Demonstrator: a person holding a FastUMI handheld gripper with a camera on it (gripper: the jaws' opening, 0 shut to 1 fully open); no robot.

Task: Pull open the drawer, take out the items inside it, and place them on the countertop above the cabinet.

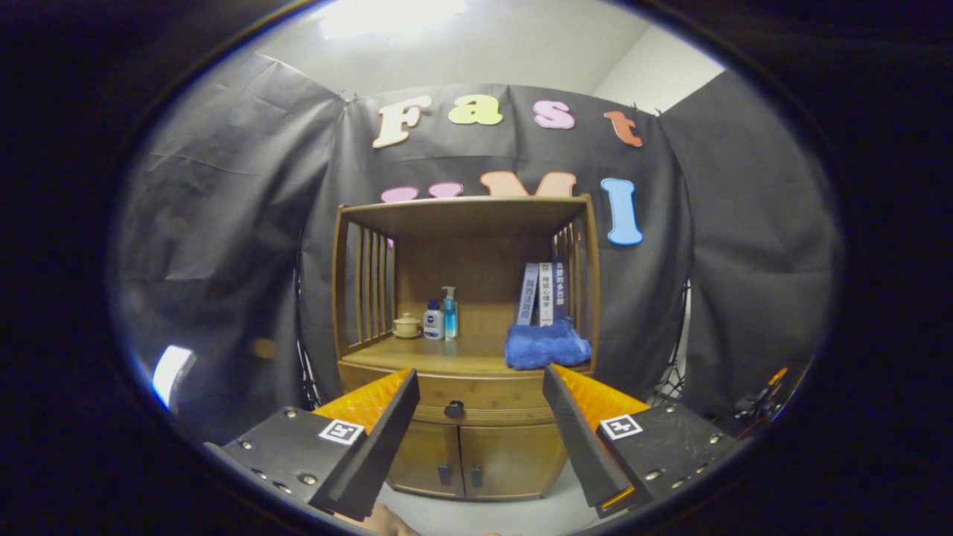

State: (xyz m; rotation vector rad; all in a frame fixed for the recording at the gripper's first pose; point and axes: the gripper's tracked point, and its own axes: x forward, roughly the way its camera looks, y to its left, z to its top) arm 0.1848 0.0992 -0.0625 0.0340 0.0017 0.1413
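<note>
Fingers (480, 383) spread wide apart, holding nothing, pointing level at the wooden cabinet (465, 447), closed drawer (476, 406) and its dark knob (454, 409) between them, just beyond the tips, blue towel (546, 345) on the desk (447, 356) past the right finger

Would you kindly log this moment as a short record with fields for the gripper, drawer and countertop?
gripper: gripper open, fingers spread, holding nothing
drawer: drawer shut, its dark knob beyond and between the fingers
countertop: countertop carries a blue towel, a small lidded cup, two bottles and upright books
lower doors: cabinet doors closed
</note>
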